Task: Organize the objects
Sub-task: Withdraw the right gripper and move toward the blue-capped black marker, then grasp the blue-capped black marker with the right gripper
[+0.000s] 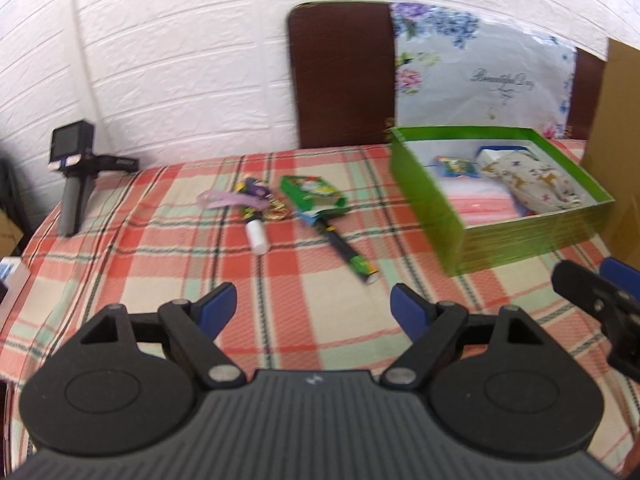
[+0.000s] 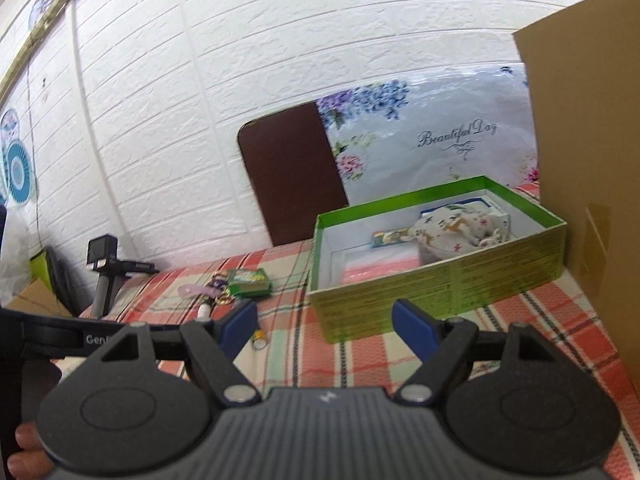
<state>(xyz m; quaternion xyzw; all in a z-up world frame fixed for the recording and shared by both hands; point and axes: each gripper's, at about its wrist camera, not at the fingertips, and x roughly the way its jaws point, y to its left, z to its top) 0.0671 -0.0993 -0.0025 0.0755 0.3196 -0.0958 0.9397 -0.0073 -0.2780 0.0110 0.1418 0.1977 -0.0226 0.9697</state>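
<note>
I see the green box (image 1: 448, 216) lidless, a reindeer-print pouch (image 1: 532, 182) inside; my left gripper (image 1: 312, 304) and right gripper (image 2: 324, 322) both spread wide, holding nothing.

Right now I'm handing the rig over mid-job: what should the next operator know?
Left gripper: open, empty, above the plaid tablecloth.
Right gripper: open, empty, facing the green box.
Done: the box already holds a patterned pouch, a small colourful packet and pink items.
Left on the cloth, left of the box: the green card pack, the dark pen-like stick lying partly under it, the white tube, and the purple ribbon keychain cluster.
Judgement: the stick is nearest the left gripper.
</note>
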